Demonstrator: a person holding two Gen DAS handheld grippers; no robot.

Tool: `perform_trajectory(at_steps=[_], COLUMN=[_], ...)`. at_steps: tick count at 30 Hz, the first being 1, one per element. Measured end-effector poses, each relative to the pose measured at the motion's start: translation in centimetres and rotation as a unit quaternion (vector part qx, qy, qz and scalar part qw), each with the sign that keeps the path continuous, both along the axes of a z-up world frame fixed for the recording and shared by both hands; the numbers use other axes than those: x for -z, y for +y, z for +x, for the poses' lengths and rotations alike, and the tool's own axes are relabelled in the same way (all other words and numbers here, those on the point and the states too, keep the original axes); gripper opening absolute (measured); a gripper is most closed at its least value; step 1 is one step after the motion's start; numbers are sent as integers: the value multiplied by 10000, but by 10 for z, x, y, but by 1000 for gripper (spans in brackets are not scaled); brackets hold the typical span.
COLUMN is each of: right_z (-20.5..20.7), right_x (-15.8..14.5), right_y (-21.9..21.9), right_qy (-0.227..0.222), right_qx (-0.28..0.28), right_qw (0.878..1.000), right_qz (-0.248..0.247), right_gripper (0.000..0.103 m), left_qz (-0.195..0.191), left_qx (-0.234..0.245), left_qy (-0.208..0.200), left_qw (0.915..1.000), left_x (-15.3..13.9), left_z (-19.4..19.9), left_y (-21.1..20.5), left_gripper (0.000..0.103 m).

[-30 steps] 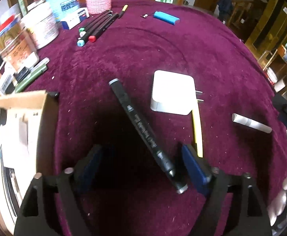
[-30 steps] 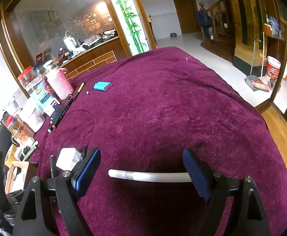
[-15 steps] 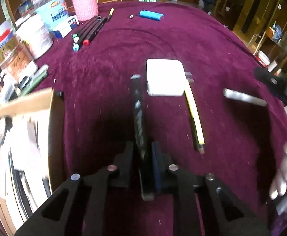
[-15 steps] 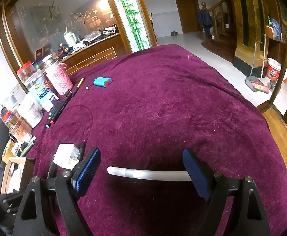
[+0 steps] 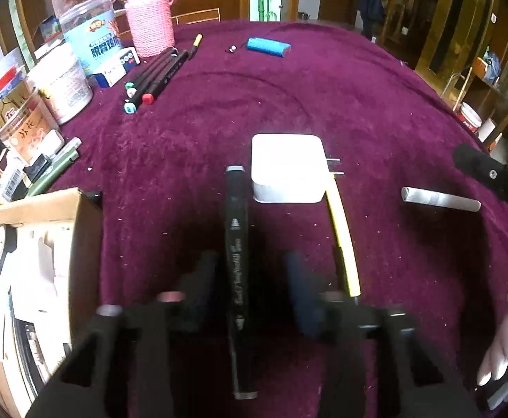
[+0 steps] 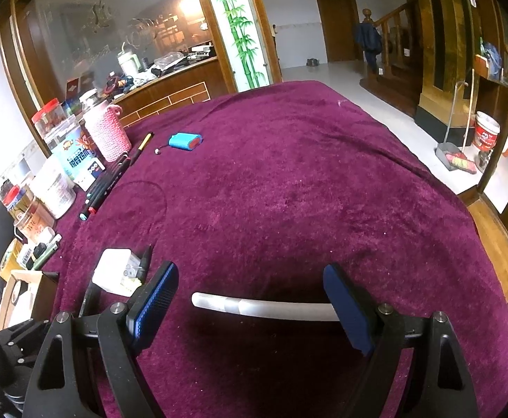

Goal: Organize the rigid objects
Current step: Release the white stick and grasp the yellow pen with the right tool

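Table draped in plum velvet cloth, with wood-panelled room and staircase behind. The left gripper points steeply down over a black cylindrical marker pen lying lengthwise between its fingers. These have just been closing, yet here, blurred, they stand apart with cloth showing on either side of the marker. A white square plug charger and a yellow pen lie just right of it. The right gripper has its fingers spread wide, with a white plastic tube lying crosswise between them.
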State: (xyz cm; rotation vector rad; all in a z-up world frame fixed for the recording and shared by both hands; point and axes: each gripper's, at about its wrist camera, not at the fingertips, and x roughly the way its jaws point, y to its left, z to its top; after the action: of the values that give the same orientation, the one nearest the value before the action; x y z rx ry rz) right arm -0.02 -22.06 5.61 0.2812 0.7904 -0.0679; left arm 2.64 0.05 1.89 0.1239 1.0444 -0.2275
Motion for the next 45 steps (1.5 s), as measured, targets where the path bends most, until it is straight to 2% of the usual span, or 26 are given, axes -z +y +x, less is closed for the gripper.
perform_trajectory(at_steps=[3,9,13,15,20,26,28,30,32,34,40,45], right_z=[0,-3,-18,-17,-4,31,38,41,43,41,22,-16], right_x=[0,-1,-13,-16,-17,19,29,33,34,33,20,1], right_y=[1,10,25,34,73,117,121,123,126,125,108,93], right_qy=[-21,-181,-598,-534,-68,835,1015,1039,1011,1010,988,836], right_qx=[-2,-162,-296,-357,-1090,-1227,-1202,-1115,-1015,-975,-900,-914], right_qw=[10000,9996,9973,9972,9940,9866,9856,9864,9866,9864,9897,9922], right_qz=[-48,-154,-301,-386,-95,-676,-614,-620,-782,-857,-518,-135], right_gripper=[88,88,88,88,86,55,40,39,31,12,8,9], left_qz=[-448,-852,-1313,-1561,-1888,-2219,-2279,-2351,-2387,-2439,-2594,-2722], left_qx=[-47,54,170,218,330,311,284,261,251,227,65,-185], left_qy=[150,-151,-395,-515,-847,-1113,-1234,-1300,-1346,-1371,-1470,-1485], left_qw=[9989,9962,9904,9862,9778,9682,9654,9629,9614,9598,9545,9505], left_x=[-6,-36,-60,-71,-91,-105,-110,-113,-115,-116,-116,-116], left_z=[-5,-40,-76,-92,-123,-147,-155,-160,-164,-166,-177,-189], left_y=[17,35,53,63,88,126,141,153,162,168,190,219], left_gripper=[14,14,15,15,15,15,15,15,15,15,15,15])
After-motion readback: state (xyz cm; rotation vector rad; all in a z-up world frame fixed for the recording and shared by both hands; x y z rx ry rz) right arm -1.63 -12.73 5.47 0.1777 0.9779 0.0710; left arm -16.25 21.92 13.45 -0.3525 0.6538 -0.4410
